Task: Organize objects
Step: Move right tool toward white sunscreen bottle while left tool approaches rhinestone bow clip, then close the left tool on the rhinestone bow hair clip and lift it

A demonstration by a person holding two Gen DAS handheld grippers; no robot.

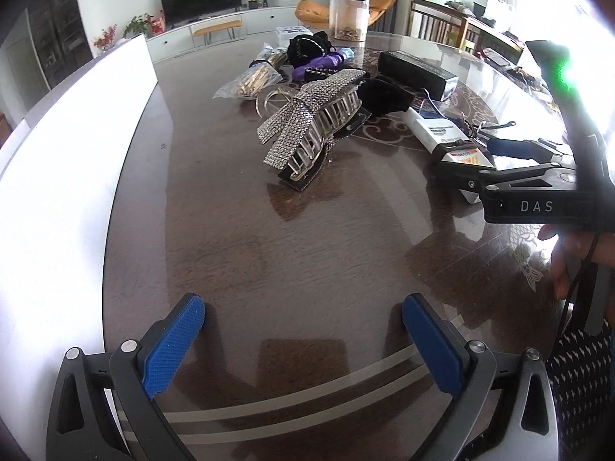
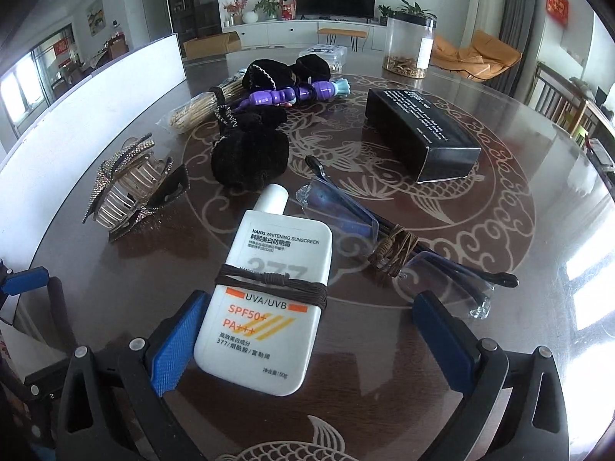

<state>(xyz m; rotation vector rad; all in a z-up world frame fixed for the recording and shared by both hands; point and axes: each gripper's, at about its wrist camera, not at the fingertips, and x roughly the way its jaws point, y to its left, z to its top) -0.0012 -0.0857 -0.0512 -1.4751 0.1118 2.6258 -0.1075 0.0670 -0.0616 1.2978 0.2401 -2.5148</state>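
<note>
Barely started by the look of it: right gripper (image 2: 307, 340) open astride the sunscreen bottle (image 2: 275, 288) lying flat (left pad near it, no squeeze yet), left gripper (image 1: 303, 340) open over bare table (image 1: 269, 261), hair clip (image 1: 311, 119) and the rest unsorted.

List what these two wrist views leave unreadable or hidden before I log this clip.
- Sunscreen bottle: in the left wrist view, the right gripper covers most of it.
- Black box: its white print is too small to read in either view.
- Clear jar: contents too small to identify.
- White board: overexposed in the left wrist view and cut off by the frame edge.
- Right gripper: contact with the bottle is unclear.
</note>
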